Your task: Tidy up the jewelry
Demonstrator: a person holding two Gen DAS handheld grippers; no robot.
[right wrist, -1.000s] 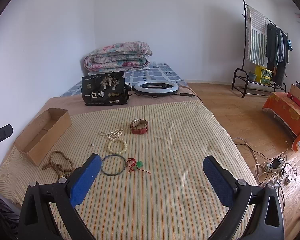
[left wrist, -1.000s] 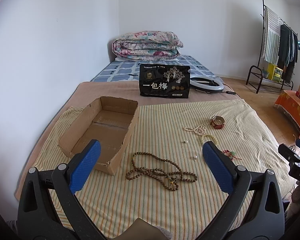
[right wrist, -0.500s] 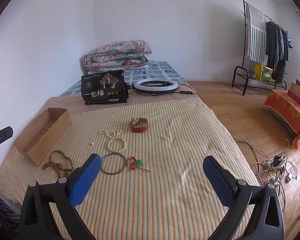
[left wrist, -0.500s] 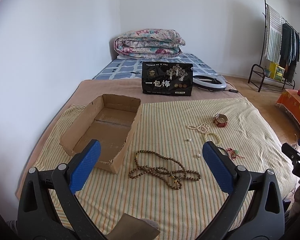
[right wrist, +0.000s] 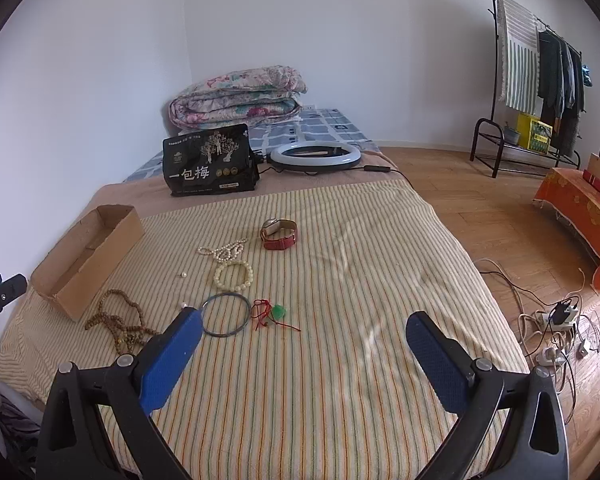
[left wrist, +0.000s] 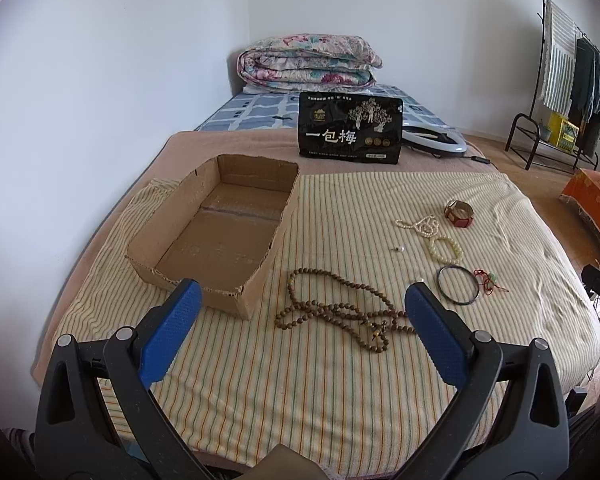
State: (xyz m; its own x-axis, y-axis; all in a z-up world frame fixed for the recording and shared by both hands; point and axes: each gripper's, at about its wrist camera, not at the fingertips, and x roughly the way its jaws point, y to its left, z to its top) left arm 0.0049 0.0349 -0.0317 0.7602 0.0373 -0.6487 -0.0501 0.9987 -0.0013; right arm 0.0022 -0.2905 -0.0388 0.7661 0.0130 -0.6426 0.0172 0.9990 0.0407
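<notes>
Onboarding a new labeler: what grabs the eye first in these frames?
Jewelry lies scattered over the striped bedspread: a long string of brown beads nearest the left gripper, then a dark bangle, a pale bead bracelet and a red-strapped watch farther back. To their left an open cardboard box sits empty. Both the left and the right gripper are open, holding nothing.

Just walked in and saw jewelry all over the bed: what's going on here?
A person holds two grippers, left gripper and right gripper, both open and empty. The cardboard box holds nothing. The wooden bead necklace, bangle, pearl bracelet and watch lie on the striped blanket.
</notes>
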